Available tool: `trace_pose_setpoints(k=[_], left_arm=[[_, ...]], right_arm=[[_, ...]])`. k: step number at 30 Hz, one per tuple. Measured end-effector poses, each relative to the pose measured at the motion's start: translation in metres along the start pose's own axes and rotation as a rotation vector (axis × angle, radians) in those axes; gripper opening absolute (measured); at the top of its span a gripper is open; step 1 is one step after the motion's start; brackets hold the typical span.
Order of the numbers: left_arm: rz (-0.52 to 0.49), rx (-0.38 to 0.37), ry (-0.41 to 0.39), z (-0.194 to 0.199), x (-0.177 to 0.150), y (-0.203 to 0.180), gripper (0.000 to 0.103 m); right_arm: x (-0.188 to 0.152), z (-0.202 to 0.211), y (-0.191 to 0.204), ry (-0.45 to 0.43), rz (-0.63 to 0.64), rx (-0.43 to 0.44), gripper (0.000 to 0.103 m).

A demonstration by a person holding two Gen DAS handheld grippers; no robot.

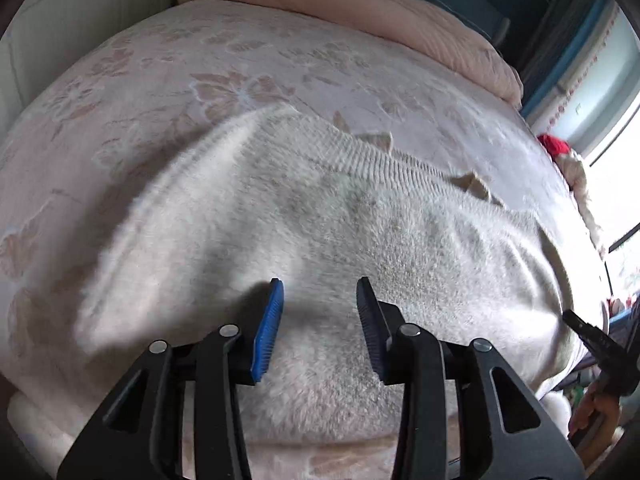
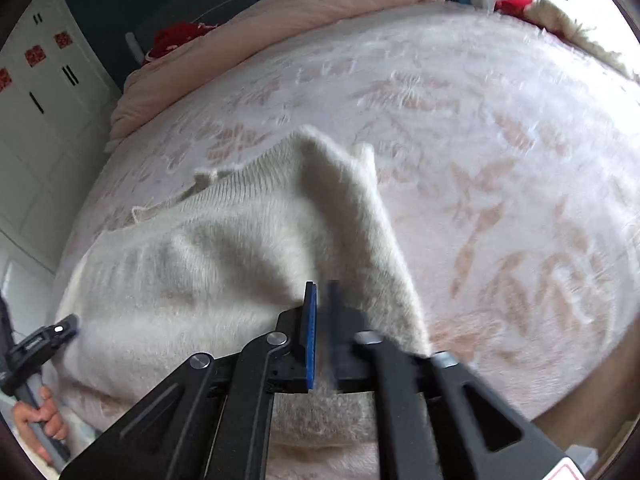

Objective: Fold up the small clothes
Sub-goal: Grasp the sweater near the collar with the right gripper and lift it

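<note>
Black left gripper point(image 1: 320, 296) hovers low over fuzzy cream sweater point(image 1: 320, 224), 2 blue-padded fingers point(image 1: 270, 316) spread apart, nothing between them. Right gripper point(image 2: 322, 312) pressed together, pinching sweater edge, cloth lifted into peak. Sweater lies across pink floral bedspread point(image 1: 200, 64), ribbed hem on far side. Folded peach quilt point(image 1: 400, 16) at head of bed. White wardrobe point(image 2: 36, 120) alongside.

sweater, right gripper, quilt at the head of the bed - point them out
sweater point(image 1: 304, 216): left wrist view, fuzzy middle.
right gripper point(image 2: 322, 304): right wrist view, between its fingertips.
quilt point(image 1: 400, 12): left wrist view, pink folded top.
</note>
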State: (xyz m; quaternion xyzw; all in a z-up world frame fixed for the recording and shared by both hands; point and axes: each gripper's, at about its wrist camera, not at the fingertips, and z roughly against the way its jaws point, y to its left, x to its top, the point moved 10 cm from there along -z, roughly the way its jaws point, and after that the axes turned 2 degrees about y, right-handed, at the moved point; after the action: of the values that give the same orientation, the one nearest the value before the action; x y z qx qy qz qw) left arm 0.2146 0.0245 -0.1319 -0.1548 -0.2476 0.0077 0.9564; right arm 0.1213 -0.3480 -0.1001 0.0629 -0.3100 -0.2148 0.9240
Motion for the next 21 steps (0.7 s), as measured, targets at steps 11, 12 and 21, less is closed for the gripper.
trace_pose_setpoints(k=[11,12,21], left_arm=[[-0.055,0.188,0.019,-0.013,-0.011,0.047,0.054],[-0.053,0.193,0.021,-0.014,-0.011,0.047,0.054],[-0.028,0.183,0.035,-0.003,-0.006,0.04,0.055]], right_arm=[[0.01,-0.026,-0.011,0.063,-0.08,-0.033,0.004],[0.012,-0.022,0.001,0.063,-0.054,-0.007,0.004],[-0.003,-0.063,0.071,0.18,0.138,-0.026,0.011]])
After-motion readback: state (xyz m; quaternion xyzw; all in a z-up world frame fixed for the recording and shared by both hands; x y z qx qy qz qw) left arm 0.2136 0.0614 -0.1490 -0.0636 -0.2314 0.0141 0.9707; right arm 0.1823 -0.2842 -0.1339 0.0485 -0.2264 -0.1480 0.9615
